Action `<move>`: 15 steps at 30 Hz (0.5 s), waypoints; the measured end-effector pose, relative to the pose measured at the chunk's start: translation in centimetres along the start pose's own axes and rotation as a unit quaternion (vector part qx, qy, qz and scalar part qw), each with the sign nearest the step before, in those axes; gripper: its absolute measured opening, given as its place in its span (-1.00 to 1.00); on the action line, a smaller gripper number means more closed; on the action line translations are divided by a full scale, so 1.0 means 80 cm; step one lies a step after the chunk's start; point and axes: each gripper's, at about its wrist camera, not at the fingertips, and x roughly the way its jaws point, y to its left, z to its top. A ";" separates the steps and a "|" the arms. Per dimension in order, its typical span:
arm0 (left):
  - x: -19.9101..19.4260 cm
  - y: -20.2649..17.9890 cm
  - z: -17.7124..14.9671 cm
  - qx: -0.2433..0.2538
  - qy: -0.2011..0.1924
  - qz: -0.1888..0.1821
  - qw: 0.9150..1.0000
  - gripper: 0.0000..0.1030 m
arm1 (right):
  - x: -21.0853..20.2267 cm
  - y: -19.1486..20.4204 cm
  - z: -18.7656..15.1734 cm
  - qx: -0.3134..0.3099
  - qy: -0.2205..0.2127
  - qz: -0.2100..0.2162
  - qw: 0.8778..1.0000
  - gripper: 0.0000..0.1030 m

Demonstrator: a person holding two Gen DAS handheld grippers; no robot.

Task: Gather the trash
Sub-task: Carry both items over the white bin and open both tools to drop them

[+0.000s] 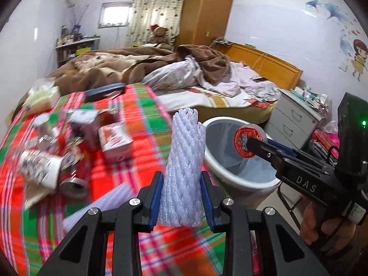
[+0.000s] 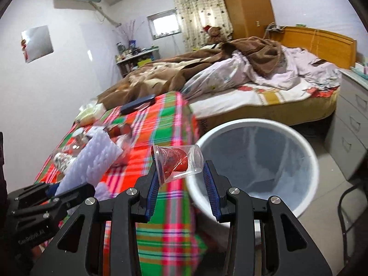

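Note:
My left gripper (image 1: 182, 197) is shut on a white foam net sleeve (image 1: 184, 172), held upright above the plaid-covered table (image 1: 142, 115); the sleeve also shows in the right wrist view (image 2: 96, 158). My right gripper (image 2: 181, 181) is shut on a clear plastic cup with a red lid (image 2: 178, 162), held at the table's edge beside the white trash bin (image 2: 306, 151). In the left wrist view the cup (image 1: 247, 141) hangs over the bin's (image 1: 215, 154) mouth. Loose trash lies on the table: a paper cup (image 1: 41, 168), a metal can (image 1: 73, 186), a red-and-white box (image 1: 115, 140).
A tissue pack (image 1: 41, 96) and a dark flat case (image 1: 104, 90) lie at the table's far end. An unmade bed (image 2: 230, 82) stands behind the table and bin. A grey drawer unit (image 2: 352, 124) stands right of the bin. A black chair frame (image 2: 347, 207) is at the lower right.

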 end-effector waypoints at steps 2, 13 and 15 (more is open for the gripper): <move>0.010 -0.014 0.011 0.010 -0.001 -0.009 1.000 -0.37 | 0.000 -0.012 0.004 0.004 -0.001 -0.012 1.000 -0.24; 0.082 -0.070 0.045 0.040 0.033 -0.046 0.998 -0.37 | 0.020 -0.074 0.011 0.032 0.022 -0.064 0.997 -0.24; 0.096 -0.078 0.046 0.044 0.043 -0.054 0.997 -0.37 | 0.025 -0.081 0.007 0.032 0.033 -0.070 0.996 -0.24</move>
